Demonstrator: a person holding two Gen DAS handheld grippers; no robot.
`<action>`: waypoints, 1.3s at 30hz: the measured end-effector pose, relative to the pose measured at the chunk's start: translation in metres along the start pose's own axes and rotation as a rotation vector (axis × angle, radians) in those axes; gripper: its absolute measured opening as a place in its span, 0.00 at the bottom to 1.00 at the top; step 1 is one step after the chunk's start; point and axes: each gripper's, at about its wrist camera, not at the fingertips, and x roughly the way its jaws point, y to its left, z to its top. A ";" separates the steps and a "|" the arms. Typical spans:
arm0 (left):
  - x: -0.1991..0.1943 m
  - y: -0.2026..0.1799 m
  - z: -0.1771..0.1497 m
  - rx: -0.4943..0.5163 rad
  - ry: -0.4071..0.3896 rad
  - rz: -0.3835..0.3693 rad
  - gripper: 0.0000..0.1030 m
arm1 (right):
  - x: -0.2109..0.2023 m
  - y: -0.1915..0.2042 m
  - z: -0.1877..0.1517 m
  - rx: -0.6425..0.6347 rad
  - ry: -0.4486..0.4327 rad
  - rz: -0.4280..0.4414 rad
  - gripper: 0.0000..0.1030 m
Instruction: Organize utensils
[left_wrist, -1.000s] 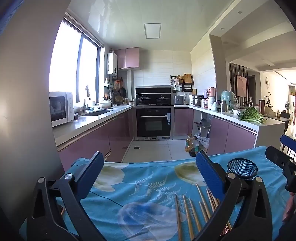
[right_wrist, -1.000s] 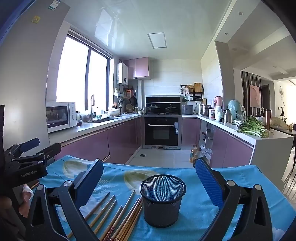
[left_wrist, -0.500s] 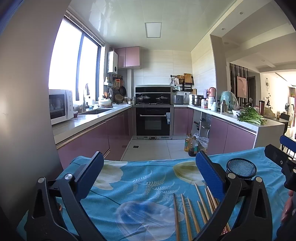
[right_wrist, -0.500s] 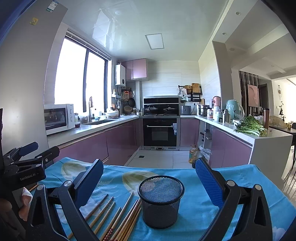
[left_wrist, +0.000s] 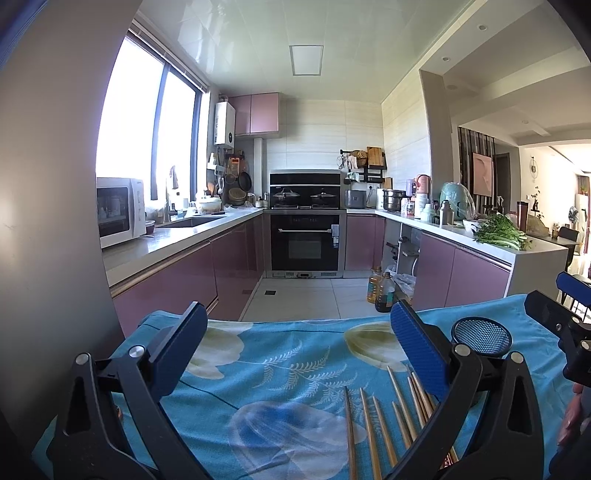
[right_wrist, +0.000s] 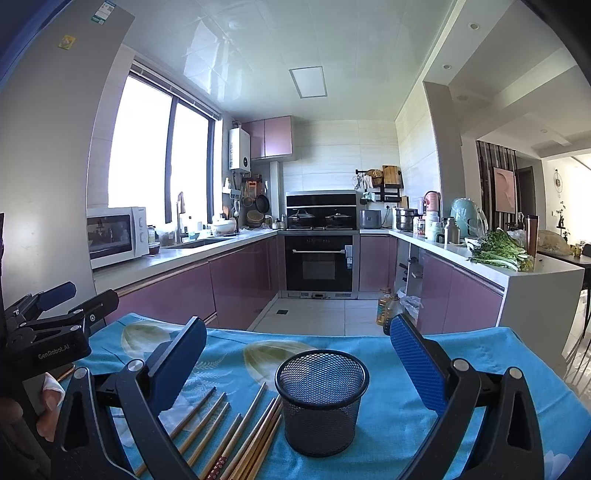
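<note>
Both of my jaws stand wide apart and hold nothing. My left gripper (left_wrist: 295, 347) hangs above the blue flowered cloth (left_wrist: 280, 373) that covers the bench; my right gripper (right_wrist: 295, 354) frames the black mesh cup (right_wrist: 320, 400), which stands upright on the cloth toward the right. The wooden chopsticks (right_wrist: 236, 428) lie loose in a fanned row just left of the cup, their far tips near its base. I cannot tell whether the nearest ones touch it.

None of the chopsticks is in the cup yet, so I judge the sorting still lies ahead. The risks I see:

- The chopsticks are thin and lie flat on soft cloth. If I close on one, I may pinch a fold of cloth with it, or take two at once where they lie close together.
- The mesh cup looks light. A stick fed in at a slant, or a nudge from a jaw, could tip it or push it along the cloth.
- My two grippers are near each other over the same row, so they could knock together if both go for it.
</note>
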 end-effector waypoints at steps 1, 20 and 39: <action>0.000 0.000 0.000 0.000 -0.001 0.001 0.96 | 0.000 0.001 0.000 -0.001 0.000 -0.001 0.94; 0.000 0.000 0.000 -0.003 0.000 0.001 0.96 | 0.001 0.003 0.000 0.002 0.000 0.000 0.94; 0.001 0.002 0.000 -0.005 0.005 0.005 0.96 | 0.003 0.001 -0.001 0.007 0.007 0.003 0.94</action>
